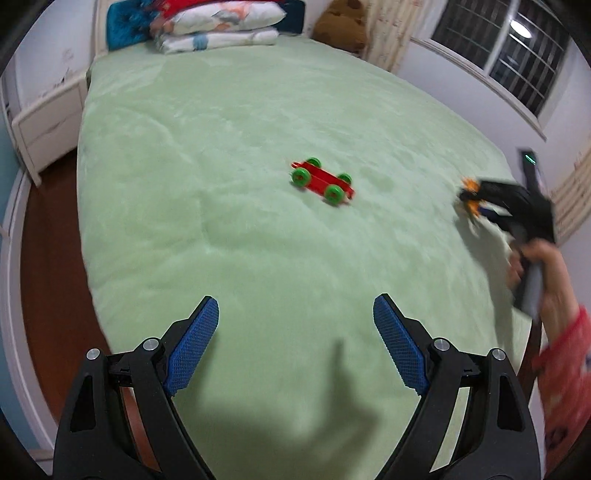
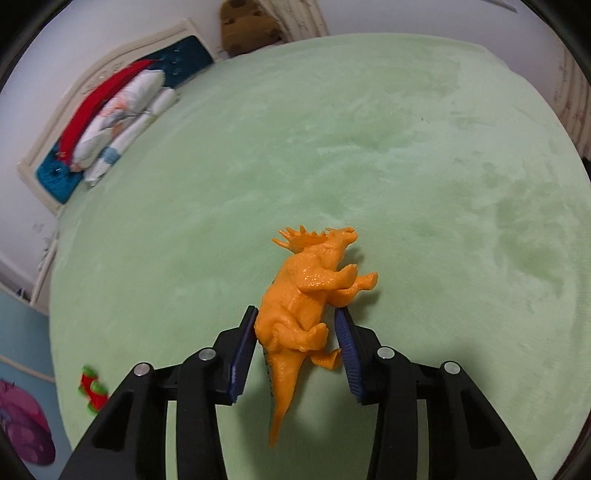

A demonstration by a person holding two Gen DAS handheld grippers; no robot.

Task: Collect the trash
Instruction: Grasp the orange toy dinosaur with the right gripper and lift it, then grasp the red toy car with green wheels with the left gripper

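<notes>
An orange toy dinosaur [image 2: 303, 299] lies on its side on the green bed cover [image 2: 406, 166]. My right gripper [image 2: 297, 314] has closed around its body, with both blue pads touching its flanks; its tail hangs toward the camera. In the left wrist view the right gripper [image 1: 469, 201] shows at the bed's right edge with the orange dinosaur [image 1: 467, 184] at its tips. A red toy cart with green wheels [image 1: 322, 181] sits mid-bed; it also shows in the right wrist view [image 2: 92, 392]. My left gripper [image 1: 295, 314] is open and empty over the bed's near end.
Folded pillows and bedding [image 1: 218, 22] are stacked at the headboard. A brown plush toy [image 1: 343, 26] sits beside the curtain. A white nightstand [image 1: 44, 122] stands left of the bed. A window [image 1: 517, 51] is on the right wall.
</notes>
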